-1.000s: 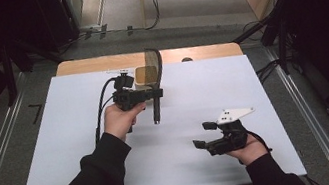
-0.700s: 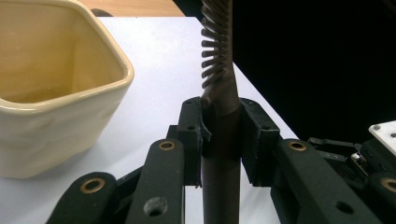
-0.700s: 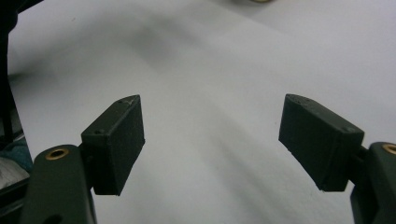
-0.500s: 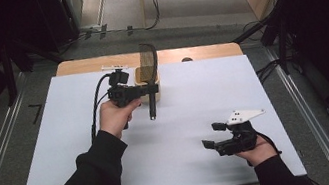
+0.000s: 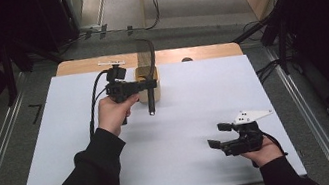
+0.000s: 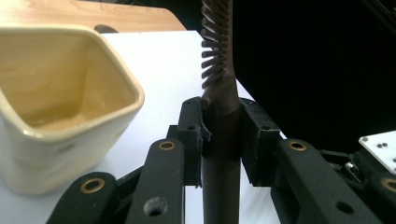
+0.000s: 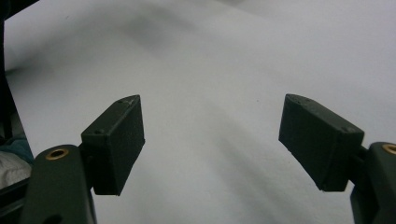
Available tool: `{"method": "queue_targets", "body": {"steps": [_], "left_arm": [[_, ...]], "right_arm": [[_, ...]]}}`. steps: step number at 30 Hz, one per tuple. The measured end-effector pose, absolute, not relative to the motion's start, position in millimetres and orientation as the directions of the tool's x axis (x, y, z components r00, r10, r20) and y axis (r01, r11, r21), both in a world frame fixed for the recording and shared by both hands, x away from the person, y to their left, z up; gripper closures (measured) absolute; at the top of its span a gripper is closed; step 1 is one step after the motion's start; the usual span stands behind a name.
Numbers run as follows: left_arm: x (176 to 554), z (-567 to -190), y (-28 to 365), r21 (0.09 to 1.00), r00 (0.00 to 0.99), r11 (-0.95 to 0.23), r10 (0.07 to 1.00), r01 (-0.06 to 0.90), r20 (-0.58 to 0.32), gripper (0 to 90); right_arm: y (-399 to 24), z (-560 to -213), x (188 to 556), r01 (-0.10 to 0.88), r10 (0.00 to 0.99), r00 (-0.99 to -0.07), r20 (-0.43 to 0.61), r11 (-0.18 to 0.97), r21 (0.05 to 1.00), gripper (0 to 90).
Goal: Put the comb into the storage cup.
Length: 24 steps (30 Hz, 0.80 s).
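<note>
Left hand-held gripper (image 6: pixel 222 135) clenched on dark brush (image 6: pixel 219 93) handle, beside cream cup (image 6: pixel 60 107), right hand-held gripper (image 7: pixel 212 140) released, jaws wide over white desk (image 7: pixel 224 70)

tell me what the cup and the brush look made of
Cup: probably glazed ceramic, or perhaps plastic; cream, smooth, thick rounded rim with a soft sheen.
Brush: seemingly dark matte plastic or rubber; the handle and the row of stiff moulded bristles look like one piece, clamped in the left tool.
</note>
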State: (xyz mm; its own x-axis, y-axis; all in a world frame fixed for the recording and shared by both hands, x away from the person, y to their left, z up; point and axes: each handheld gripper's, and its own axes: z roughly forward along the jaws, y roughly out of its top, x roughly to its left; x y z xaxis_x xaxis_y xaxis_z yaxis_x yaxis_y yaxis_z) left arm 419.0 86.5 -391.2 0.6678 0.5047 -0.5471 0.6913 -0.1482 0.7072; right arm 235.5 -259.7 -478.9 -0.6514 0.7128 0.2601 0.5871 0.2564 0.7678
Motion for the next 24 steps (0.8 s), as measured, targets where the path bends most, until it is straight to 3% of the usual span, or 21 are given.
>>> {"method": "queue_targets", "body": {"steps": [24], "left_arm": [[449.4,-365.8,78.9,0.740,0.679,-0.131,0.526,0.659,-0.512,72.4]], "right_arm": [[-259.6,-479.6,234.7,0.585,0.709,-0.657,0.256,0.265,0.767,20.6]]}}
